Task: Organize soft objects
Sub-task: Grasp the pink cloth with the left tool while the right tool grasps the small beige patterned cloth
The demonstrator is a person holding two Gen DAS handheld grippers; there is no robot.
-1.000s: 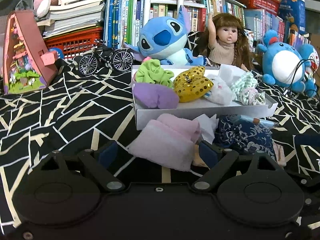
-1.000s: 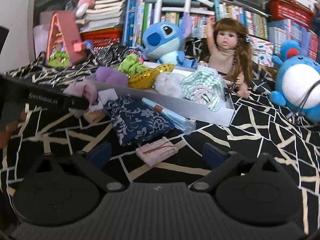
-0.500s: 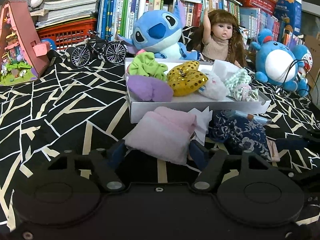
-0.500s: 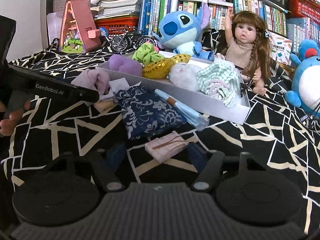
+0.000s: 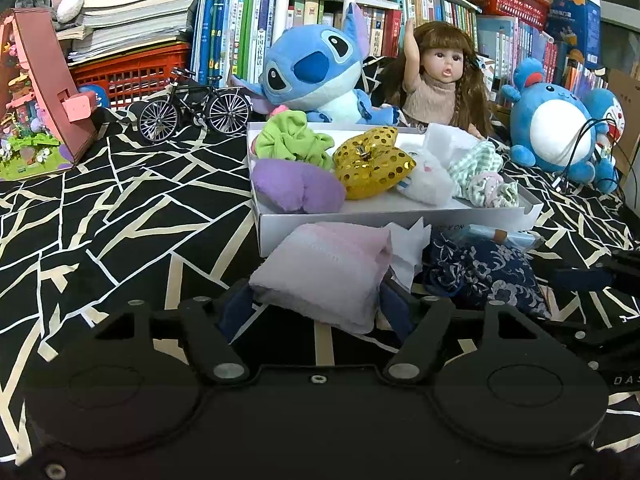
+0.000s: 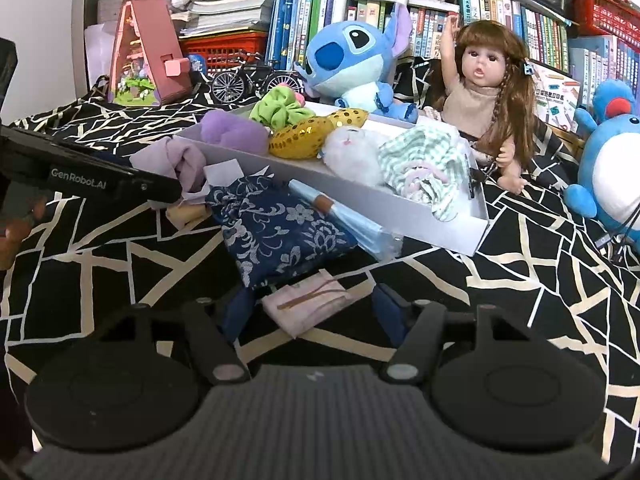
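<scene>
A folded pink cloth [image 5: 328,268] lies on the black patterned cover in front of the white box [image 5: 360,224]. My left gripper [image 5: 316,304] has both pads against the cloth's sides, and its jaws are easing open a little. A small pink pouch [image 6: 308,306] lies between the fingers of my right gripper [image 6: 314,304], with a gap showing on the pouch's right side. Just beyond the pouch are a blue floral pouch [image 6: 280,228] and a blue tube [image 6: 344,216]. The box holds a green scrunchie [image 5: 292,144], a purple plush [image 5: 296,188], a gold sequin bow [image 5: 372,164] and striped cloths [image 5: 480,176].
Behind the box sit a blue plush [image 5: 312,68], a doll [image 5: 436,80] and a round blue plush [image 5: 556,128]. A toy bicycle [image 5: 192,108], a pink model house [image 5: 36,96], a red basket [image 5: 132,72] and bookshelves stand at the back. The left gripper's body [image 6: 92,180] reaches in.
Both grippers' jaws have narrowed: the left onto the pink cloth, the right around the small pink pouch. Neither hand has shifted much.
</scene>
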